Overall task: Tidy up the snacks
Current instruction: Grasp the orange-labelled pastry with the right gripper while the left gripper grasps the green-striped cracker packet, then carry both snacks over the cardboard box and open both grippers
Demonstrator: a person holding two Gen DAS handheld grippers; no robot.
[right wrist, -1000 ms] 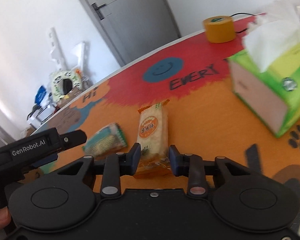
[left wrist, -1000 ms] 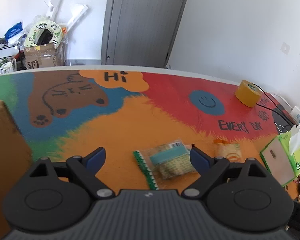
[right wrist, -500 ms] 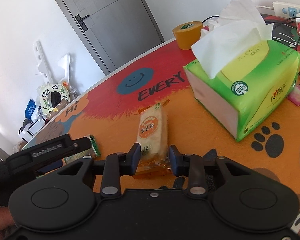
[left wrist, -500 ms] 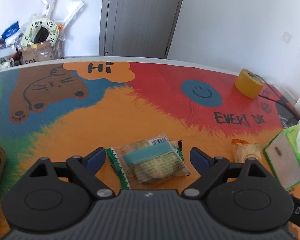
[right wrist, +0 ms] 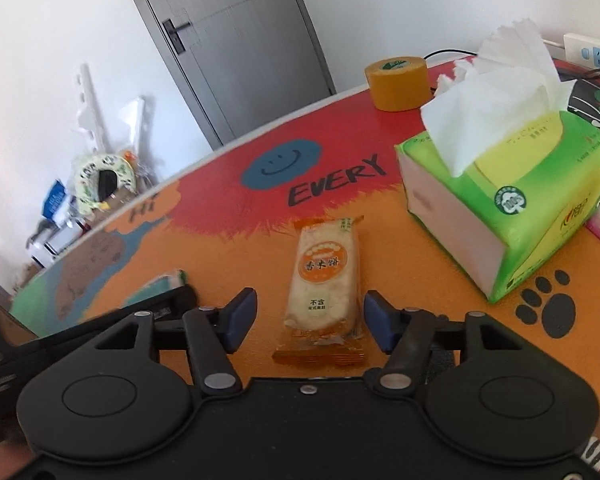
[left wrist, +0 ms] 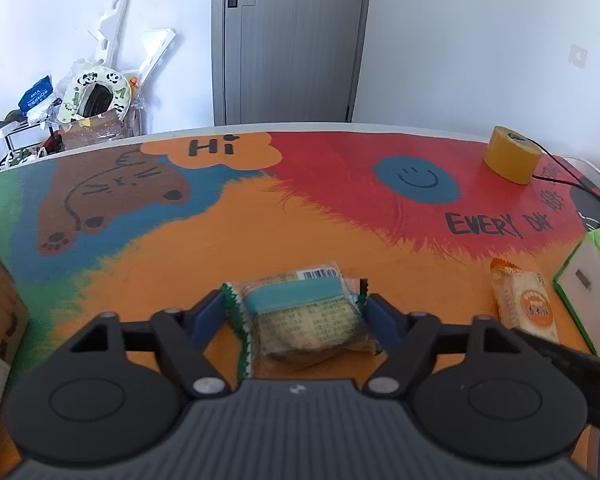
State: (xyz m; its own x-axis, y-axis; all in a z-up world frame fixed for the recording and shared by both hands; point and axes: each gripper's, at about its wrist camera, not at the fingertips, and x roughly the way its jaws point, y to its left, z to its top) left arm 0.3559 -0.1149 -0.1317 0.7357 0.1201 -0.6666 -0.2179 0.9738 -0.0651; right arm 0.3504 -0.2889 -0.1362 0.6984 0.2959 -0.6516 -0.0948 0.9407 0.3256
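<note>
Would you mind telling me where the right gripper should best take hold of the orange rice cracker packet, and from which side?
Grip the orange rice cracker packet across its narrow middle, on the two long edges, coming from its near crimped end. It lies flat on the table mat, pointing lengthwise away from the right gripper, whose open jaws already stand either side of it.

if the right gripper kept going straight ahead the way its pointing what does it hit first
The orange rice cracker packet, already lying between the open right gripper fingers. Beyond it the line looks like bare mat, though depth is unclear.
</note>
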